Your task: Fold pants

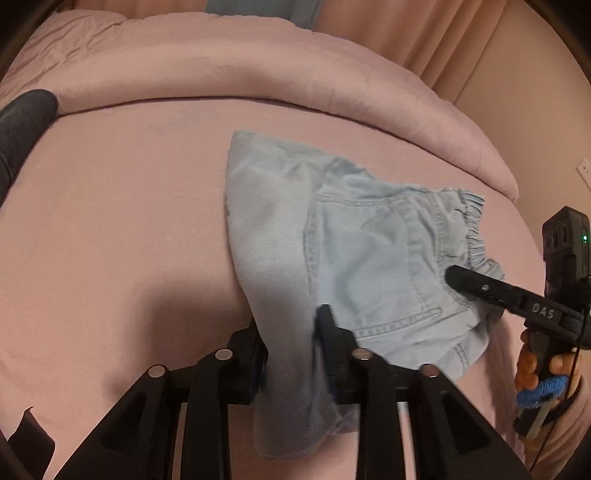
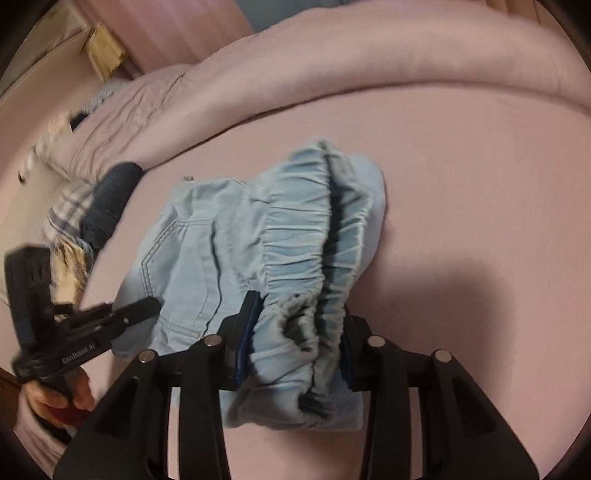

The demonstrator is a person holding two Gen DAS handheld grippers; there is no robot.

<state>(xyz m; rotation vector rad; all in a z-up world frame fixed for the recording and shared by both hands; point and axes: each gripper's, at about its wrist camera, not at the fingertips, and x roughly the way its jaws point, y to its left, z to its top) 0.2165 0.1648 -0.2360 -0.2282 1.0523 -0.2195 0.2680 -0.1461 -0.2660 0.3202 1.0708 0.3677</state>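
Note:
Light blue denim pants (image 1: 332,236) lie partly folded on a pink bed sheet (image 1: 122,221), back pocket up and elastic waistband to the right. My left gripper (image 1: 291,347) is shut on the pants' leg fabric at the near edge. My right gripper (image 2: 295,332) is shut on the gathered elastic waistband (image 2: 310,236). In the left wrist view the right gripper (image 1: 465,280) comes in from the right onto the waistband. In the right wrist view the left gripper (image 2: 147,306) holds the pants (image 2: 184,258) by the pocket side.
A rolled pink duvet (image 1: 258,70) runs along the far side of the bed. Dark and plaid clothes (image 2: 96,210) lie heaped at the left of the right wrist view. Pink curtains (image 1: 424,33) hang behind.

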